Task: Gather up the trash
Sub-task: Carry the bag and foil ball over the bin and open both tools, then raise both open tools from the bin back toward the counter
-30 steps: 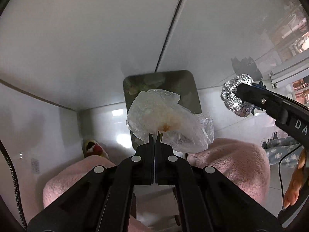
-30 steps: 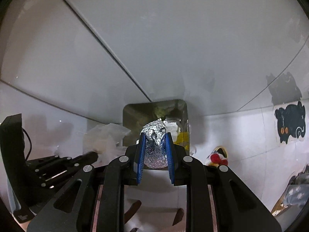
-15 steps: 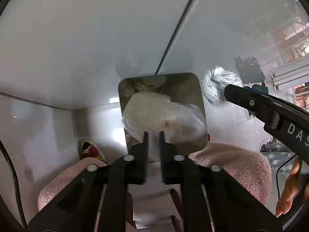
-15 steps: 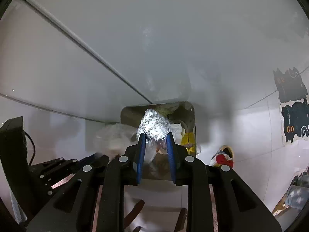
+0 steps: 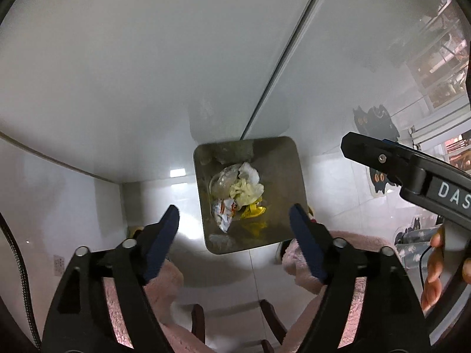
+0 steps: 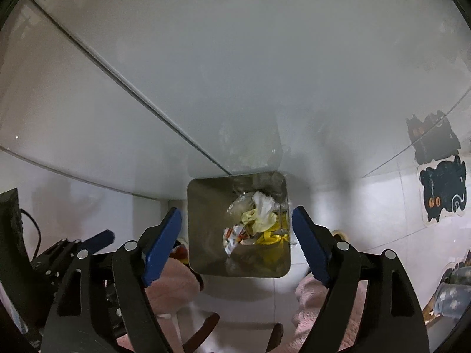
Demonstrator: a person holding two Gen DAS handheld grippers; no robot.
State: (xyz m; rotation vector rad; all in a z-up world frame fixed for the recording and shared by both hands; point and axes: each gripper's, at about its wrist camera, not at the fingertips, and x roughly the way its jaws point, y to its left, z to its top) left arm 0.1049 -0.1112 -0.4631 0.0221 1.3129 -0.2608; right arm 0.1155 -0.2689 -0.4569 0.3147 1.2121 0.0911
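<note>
- Both loads have dropped since a moment ago: the plastic wrap and the foil ball are gone from between the jaws, and both pairs of jaws have swung wide apart
- Nearest, the left gripper (image 5: 234,220) hangs with its blue-padded fingers (image 5: 164,229) spread wide and nothing between them; pink fluffy slippers (image 5: 306,264) show just under it
- Likewise the right gripper (image 6: 237,223) stands wide open and empty, its blue pads on either side of the bin as seen from its own camera
- From the left camera the right gripper's black finger juts in from the right edge, with the person's hand (image 5: 435,267) curled under its handle
- Below both, on the pale tiled floor (image 5: 164,182), sits the square metal bin (image 5: 282,176), its shiny inner walls going dull toward the bottom
- Down inside lies the trash (image 5: 238,189): a cloudy clear plastic wad at the back, a white crumpled tissue touching it, a pale yellow scrunched sheet in the middle, a white-and-orange printed wrapper in front and a bright yellow wrapper beside that; I cannot pick out the foil ball among it
- Farther off, against the white glossy wall panel (image 6: 235,73), a black cat-shaped mat (image 6: 441,194) lies on the floor well to the right of the bin
</note>
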